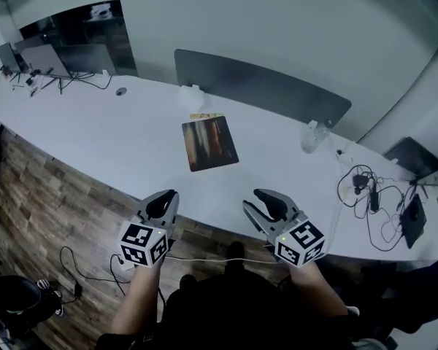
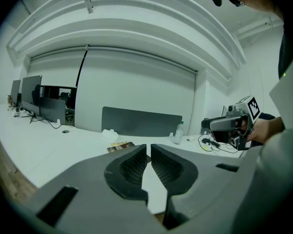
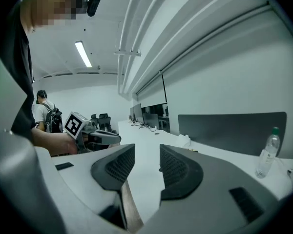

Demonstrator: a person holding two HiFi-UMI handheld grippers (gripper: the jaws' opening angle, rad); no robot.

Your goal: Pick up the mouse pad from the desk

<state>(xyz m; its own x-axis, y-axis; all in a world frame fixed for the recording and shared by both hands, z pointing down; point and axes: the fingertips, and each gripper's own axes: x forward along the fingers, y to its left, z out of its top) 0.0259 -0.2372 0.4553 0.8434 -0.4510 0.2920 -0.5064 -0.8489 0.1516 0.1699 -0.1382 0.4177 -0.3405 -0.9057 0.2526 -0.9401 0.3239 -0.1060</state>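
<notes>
The mouse pad (image 1: pixel 209 144), a dark rectangle with brown and reddish stripes, lies flat on the white desk (image 1: pixel 117 133) near the middle; the left gripper view shows it low and far beyond the jaws (image 2: pixel 121 146). My left gripper (image 1: pixel 163 199) (image 2: pixel 148 147) hovers at the desk's near edge, well short of the pad, jaws together with only a sliver between the tips and nothing in them. My right gripper (image 1: pixel 266 199) (image 3: pixel 147 152) hovers beside it at the same edge, open and empty. Each gripper shows in the other's view: the right (image 2: pixel 207 124), the left (image 3: pixel 117 137).
A grey divider panel (image 1: pixel 263 86) stands along the desk's back. A water bottle (image 1: pixel 310 137) and tangled cables (image 1: pixel 369 195) lie to the right, and monitors (image 1: pixel 44 60) at far left. Wood floor (image 1: pixel 51 195) lies below the near edge. A person with a backpack (image 3: pixel 44 113) stands far off.
</notes>
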